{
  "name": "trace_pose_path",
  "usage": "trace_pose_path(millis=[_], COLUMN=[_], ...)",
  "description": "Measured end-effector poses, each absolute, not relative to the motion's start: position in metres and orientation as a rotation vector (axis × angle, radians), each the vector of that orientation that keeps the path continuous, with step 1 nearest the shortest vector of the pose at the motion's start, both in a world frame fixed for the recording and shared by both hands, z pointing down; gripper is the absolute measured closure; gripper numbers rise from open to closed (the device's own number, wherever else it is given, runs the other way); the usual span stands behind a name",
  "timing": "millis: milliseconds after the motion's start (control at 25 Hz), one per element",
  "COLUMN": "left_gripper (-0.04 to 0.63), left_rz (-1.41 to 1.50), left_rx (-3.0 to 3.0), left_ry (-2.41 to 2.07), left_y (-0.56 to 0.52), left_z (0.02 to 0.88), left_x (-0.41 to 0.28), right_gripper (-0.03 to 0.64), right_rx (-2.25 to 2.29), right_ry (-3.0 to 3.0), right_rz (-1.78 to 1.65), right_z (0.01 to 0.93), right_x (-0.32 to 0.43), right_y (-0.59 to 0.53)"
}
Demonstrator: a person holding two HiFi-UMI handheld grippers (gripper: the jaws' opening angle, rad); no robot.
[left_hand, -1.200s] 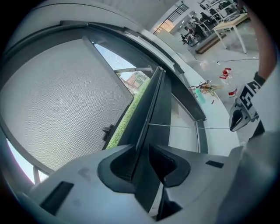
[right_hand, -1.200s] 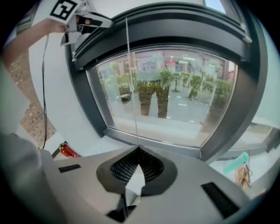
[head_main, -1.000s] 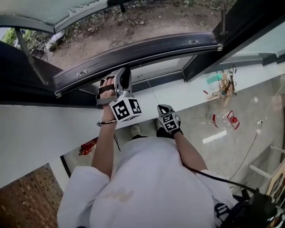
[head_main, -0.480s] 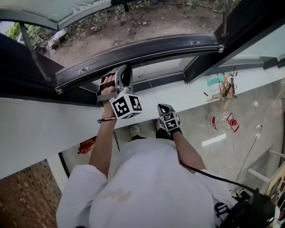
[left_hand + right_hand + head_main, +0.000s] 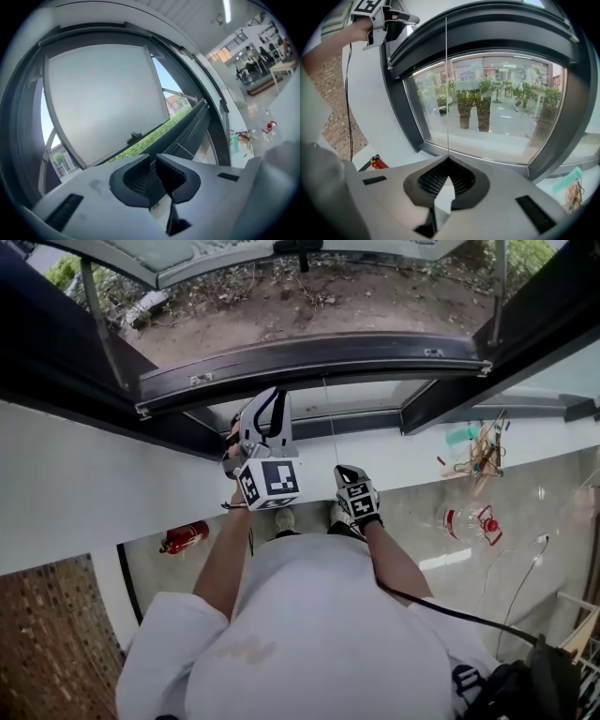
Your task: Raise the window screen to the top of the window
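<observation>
The window screen's dark bottom bar (image 5: 309, 360) runs across the open window frame. My left gripper (image 5: 266, 401) is raised to it, and in the left gripper view the jaws (image 5: 153, 160) stand narrow with the bar's dark edge (image 5: 194, 117) clamped between them. From the right gripper view that gripper (image 5: 389, 19) shows at the top left against the bar (image 5: 487, 28). Lower down, my right gripper (image 5: 345, 472) is shut on a thin pull cord (image 5: 446, 93) that rises straight from its jaw tips (image 5: 448, 158). The cord (image 5: 328, 432) also shows faintly from the head view.
An open casement pane (image 5: 103, 98) swings outward beyond the frame. Fixed glass (image 5: 497, 108) fills the lower window above a white sill (image 5: 422, 451). On the floor lie a red fire extinguisher (image 5: 183, 537), a red-and-clear object (image 5: 473, 498) and hangers with a teal bottle (image 5: 473, 446).
My left gripper has risen with the screen bar and rolled, its marker cube turning. The right gripper has kept its place on the cord.
</observation>
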State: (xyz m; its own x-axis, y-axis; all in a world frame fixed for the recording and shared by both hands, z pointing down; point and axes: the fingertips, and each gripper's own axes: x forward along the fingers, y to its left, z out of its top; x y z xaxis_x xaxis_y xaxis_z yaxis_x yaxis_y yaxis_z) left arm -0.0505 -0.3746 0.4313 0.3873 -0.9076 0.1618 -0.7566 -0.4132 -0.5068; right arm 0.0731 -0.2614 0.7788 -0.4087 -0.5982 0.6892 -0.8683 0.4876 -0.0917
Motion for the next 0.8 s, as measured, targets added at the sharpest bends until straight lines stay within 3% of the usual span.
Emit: trace_pose_path(millis=[280, 800], left_gripper=[0.595, 0.595], left_rz=[-0.080, -0.176], left_rx=[-2.788, -2.772], left_ry=[1.847, 1.711], left_y=[-0.362, -0.344], left_z=[0.454, 0.472], left_x=[-0.087, -0.061], right_gripper=[0.615, 0.615], right_rx=[1.218, 1.277], right_ry=[-2.156, -2.184], right_rz=[0.562, 0.366], right_z=[0.773, 0.750], right_x=[0.075, 0.085], right_y=[-0.268, -0.283])
